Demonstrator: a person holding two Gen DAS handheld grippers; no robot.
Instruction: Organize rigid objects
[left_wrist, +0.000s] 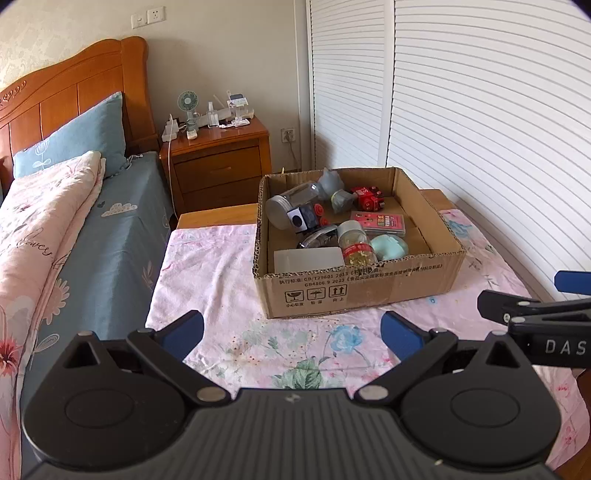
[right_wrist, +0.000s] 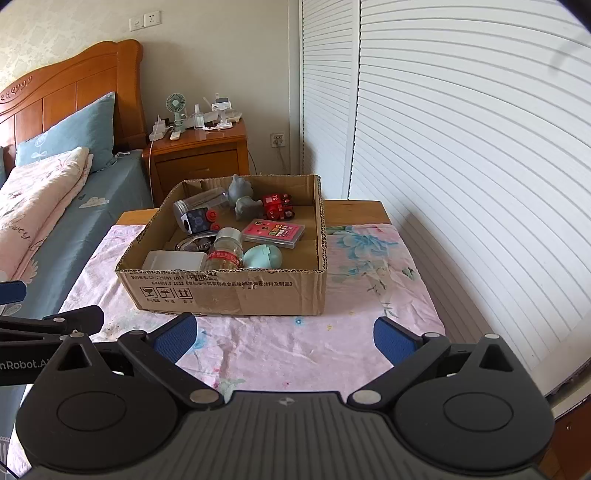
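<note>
A shallow cardboard box (left_wrist: 354, 291) (right_wrist: 229, 291) stands on a table with a pink floral cloth (left_wrist: 229, 280) (right_wrist: 369, 266). Inside lie several rigid objects: a clear jar with a silver lid (left_wrist: 291, 203), a red toy robot (left_wrist: 369, 197) (right_wrist: 279, 206), a grey figure (left_wrist: 330, 182) (right_wrist: 242, 192), a pink card case (left_wrist: 376, 223) (right_wrist: 273, 232), a red-labelled bottle (left_wrist: 356, 245) (right_wrist: 223, 251), a mint egg-shaped case (left_wrist: 389, 247) (right_wrist: 262, 256) and a white box (left_wrist: 308, 260) (right_wrist: 173, 260). My left gripper (left_wrist: 291, 338) and right gripper (right_wrist: 284, 338) are open and empty, hovering in front of the box.
A bed with a blue pillow (left_wrist: 70, 140) and pink quilt (left_wrist: 40, 229) lies to the left. A wooden nightstand (left_wrist: 218, 166) (right_wrist: 195, 155) with a small fan stands behind. White louvred doors (left_wrist: 480, 129) (right_wrist: 461, 147) run along the right.
</note>
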